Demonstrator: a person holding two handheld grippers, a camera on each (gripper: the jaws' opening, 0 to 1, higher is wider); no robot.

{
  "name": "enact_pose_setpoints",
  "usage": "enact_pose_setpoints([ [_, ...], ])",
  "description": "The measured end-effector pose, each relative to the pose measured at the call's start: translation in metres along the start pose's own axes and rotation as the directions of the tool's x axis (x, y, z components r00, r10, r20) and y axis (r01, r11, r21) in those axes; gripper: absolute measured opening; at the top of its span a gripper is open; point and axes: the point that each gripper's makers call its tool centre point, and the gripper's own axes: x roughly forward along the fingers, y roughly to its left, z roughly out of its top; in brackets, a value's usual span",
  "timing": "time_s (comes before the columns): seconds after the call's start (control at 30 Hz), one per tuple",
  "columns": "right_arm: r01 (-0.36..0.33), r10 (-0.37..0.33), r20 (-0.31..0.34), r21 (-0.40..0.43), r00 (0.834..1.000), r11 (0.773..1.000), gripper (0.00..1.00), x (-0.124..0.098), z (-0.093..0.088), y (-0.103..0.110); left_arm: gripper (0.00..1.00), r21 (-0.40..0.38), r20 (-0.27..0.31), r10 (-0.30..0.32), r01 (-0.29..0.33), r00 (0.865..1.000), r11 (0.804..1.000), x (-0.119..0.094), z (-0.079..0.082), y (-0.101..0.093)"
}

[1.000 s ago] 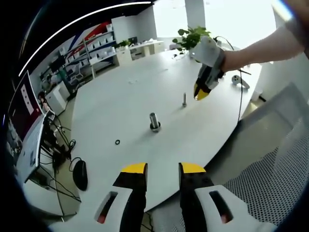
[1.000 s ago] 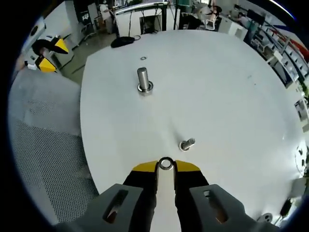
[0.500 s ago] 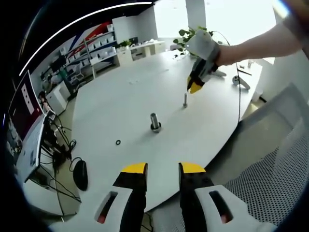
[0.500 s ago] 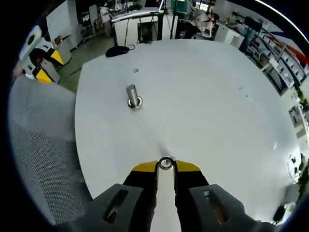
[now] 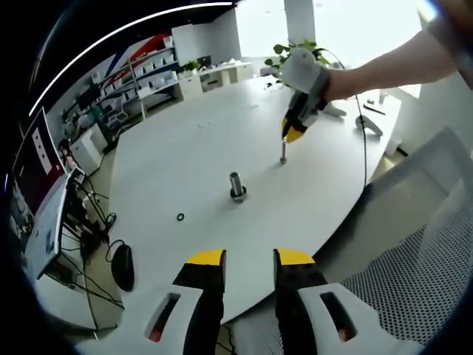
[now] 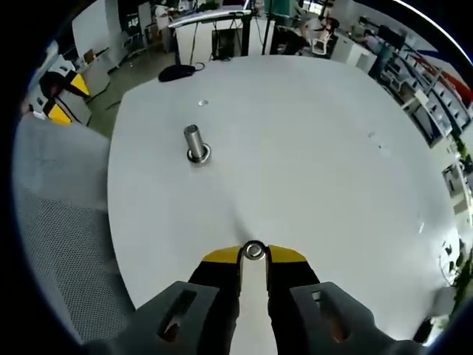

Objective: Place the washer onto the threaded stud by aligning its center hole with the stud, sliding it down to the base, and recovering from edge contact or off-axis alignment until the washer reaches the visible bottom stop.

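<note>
My right gripper point(image 6: 253, 259) is shut on a small metal washer point(image 6: 254, 250), held flat between its yellow tips. In the left gripper view that right gripper point(image 5: 293, 134) hangs tip-down just above a thin threaded stud point(image 5: 282, 153) standing on the white table point(image 5: 185, 140). I cannot tell whether the washer touches the stud's top. In the right gripper view the stud lies hidden under the jaws. My left gripper point(image 5: 250, 259) is open and holds nothing, low at the table's near edge.
A thicker steel cylinder point(image 5: 236, 186) point(image 6: 195, 143) stands on a base mid-table, with a small dark ring point(image 5: 179, 217) point(image 6: 203, 103) lying beyond it. A mesh chair point(image 5: 414, 274) is beside the table edge. A black mouse point(image 5: 122, 266) lies on a lower desk.
My right gripper has carried the washer leftward to above the thin stud, which has slipped out of sight under its jaws. The left gripper has stayed still.
</note>
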Motion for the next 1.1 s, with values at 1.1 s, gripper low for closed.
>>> enact_pose_setpoints([
  [1.1, -0.071, 0.070, -0.103, -0.008, 0.992, 0.997, 0.14, 0.040, -0.020, 0.003, 0.23, -0.003, -0.026, -0.006, 0.006, 1.000, 1.000, 0.002, -0.004, -0.001],
])
